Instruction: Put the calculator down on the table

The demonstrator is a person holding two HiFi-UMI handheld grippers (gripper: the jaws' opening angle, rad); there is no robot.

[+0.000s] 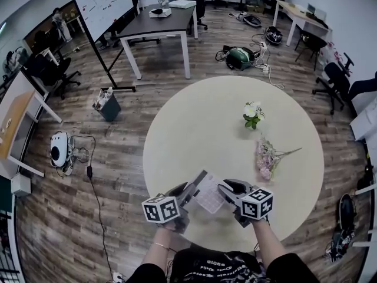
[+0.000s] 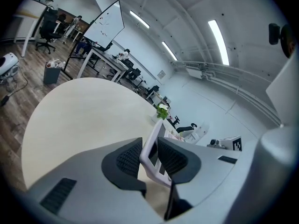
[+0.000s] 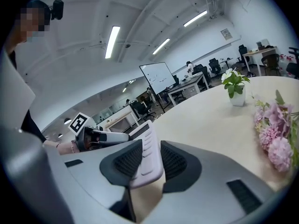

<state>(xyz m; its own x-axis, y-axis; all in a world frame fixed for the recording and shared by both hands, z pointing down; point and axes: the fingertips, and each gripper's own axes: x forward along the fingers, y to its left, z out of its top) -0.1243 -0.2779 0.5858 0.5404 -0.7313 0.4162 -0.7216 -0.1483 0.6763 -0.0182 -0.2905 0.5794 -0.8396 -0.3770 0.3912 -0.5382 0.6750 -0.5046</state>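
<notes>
Left tool (image 1: 189, 193) and right tool (image 1: 226, 189) each clamp the calculator (image 1: 209, 195), seemingly above the bench (image 1: 194, 128); uneven release could tip it

The right claw (image 3: 150, 158) has both black ribbed pads pressed on the near end of a pale calculator (image 3: 145, 141), held on edge above the round bench (image 3: 205, 125). The left claw (image 3: 100, 136), with its marker cube, sits at the calculator's far end. A small pot of white flowers (image 3: 235, 90) stands toward the bench's far edge. Pink flowers (image 3: 275, 134) lie toward its right edge.
</notes>
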